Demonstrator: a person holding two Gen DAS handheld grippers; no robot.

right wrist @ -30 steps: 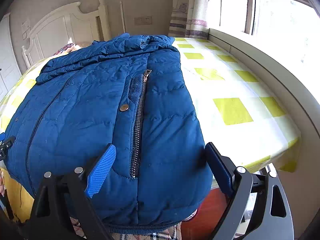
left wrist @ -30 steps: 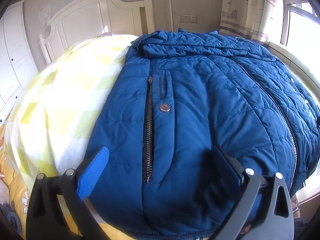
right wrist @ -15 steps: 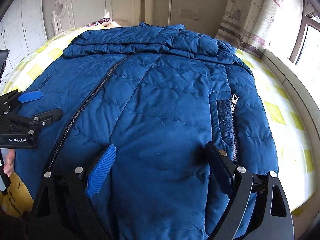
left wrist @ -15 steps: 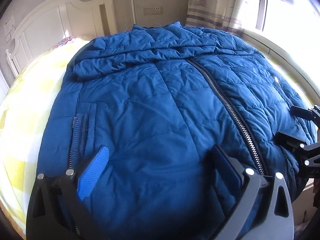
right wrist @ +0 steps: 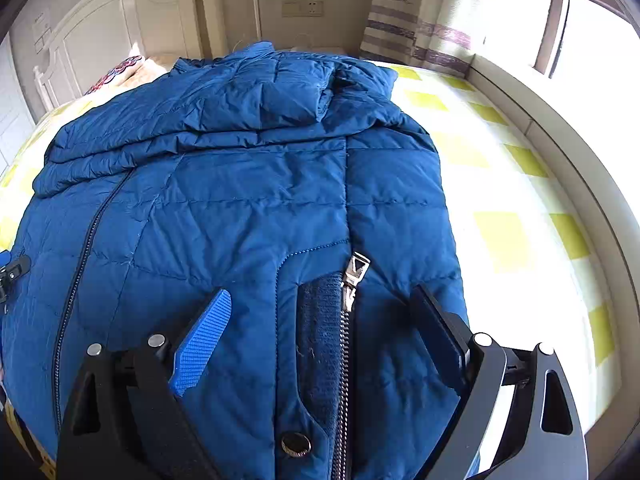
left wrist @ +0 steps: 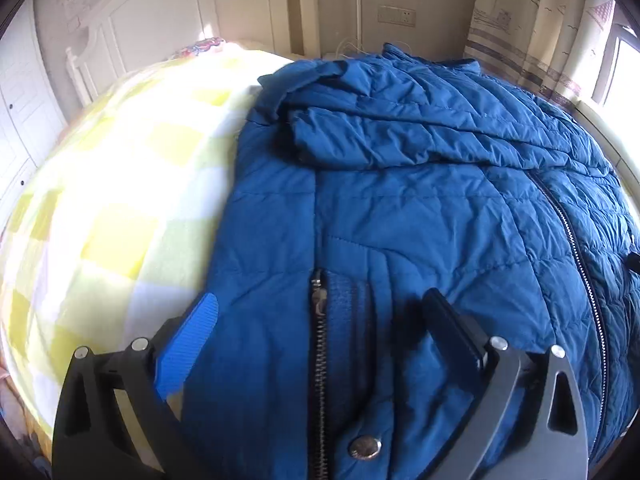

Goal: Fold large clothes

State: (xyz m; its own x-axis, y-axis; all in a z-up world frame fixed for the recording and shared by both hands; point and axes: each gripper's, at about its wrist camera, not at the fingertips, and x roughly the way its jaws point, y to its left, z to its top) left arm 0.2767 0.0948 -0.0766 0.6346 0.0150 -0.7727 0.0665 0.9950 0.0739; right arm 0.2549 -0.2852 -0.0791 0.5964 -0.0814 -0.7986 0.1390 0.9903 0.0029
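A blue quilted jacket lies front up on the bed, its sleeves folded across the chest and its centre zipper closed. My left gripper hovers open over the left pocket zipper, with nothing between its pads. Over the right pocket zipper of the jacket my right gripper also stands open and holds nothing. The left gripper's tip shows at the left edge of the right wrist view.
The bed carries a yellow and white checked sheet, bare to the jacket's left and, as sheet, to its right. A white headboard stands behind. A window ledge and a curtain run along the right side.
Both views swung in toward the jacket's middle, then back out. Each gripper now hangs over the top of its pocket, further from the hem. Both pairs of jaws stayed open.
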